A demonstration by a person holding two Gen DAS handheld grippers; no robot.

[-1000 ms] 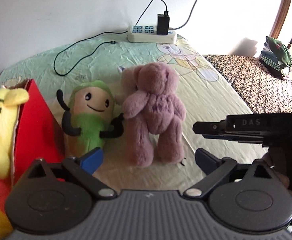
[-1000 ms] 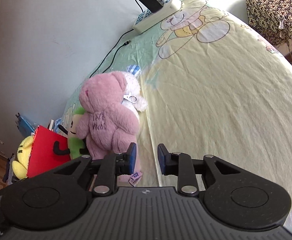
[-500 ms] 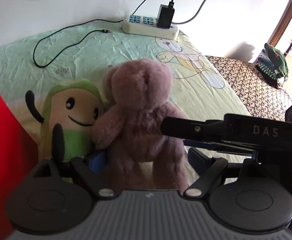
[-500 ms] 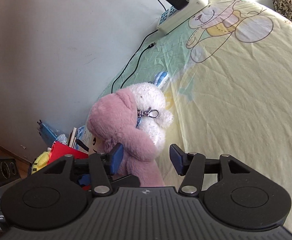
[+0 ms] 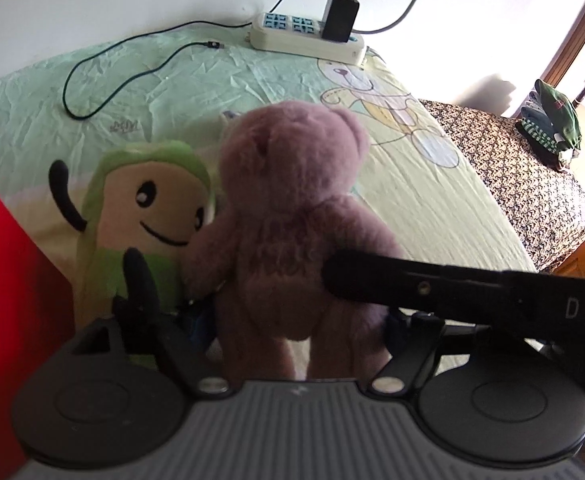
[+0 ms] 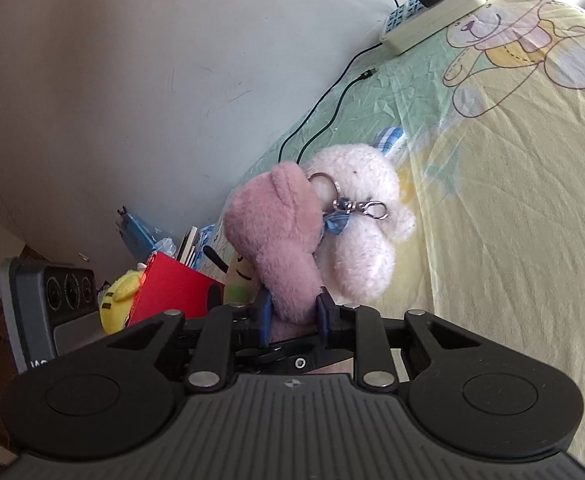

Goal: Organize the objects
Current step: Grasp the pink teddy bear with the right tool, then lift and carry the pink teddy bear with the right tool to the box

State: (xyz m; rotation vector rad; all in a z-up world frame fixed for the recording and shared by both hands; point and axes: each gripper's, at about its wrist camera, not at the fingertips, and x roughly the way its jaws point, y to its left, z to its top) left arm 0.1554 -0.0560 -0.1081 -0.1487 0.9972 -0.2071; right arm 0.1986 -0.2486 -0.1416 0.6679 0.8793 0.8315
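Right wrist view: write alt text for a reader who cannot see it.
The right gripper has its blue fingers pressed on the lower body of a pink teddy bear, having just closed on it. A white plush with a metal keyring clasp leans against the bear on a yellow-green bedsheet. A red box and a power strip lie beyond.

A fluffy pink teddy bear (image 5: 292, 216) stands upright on the bed (image 5: 432, 192), its back to the left camera. A green smiling plush (image 5: 148, 220) leans against its side; a white plush (image 6: 364, 216) sits behind it.
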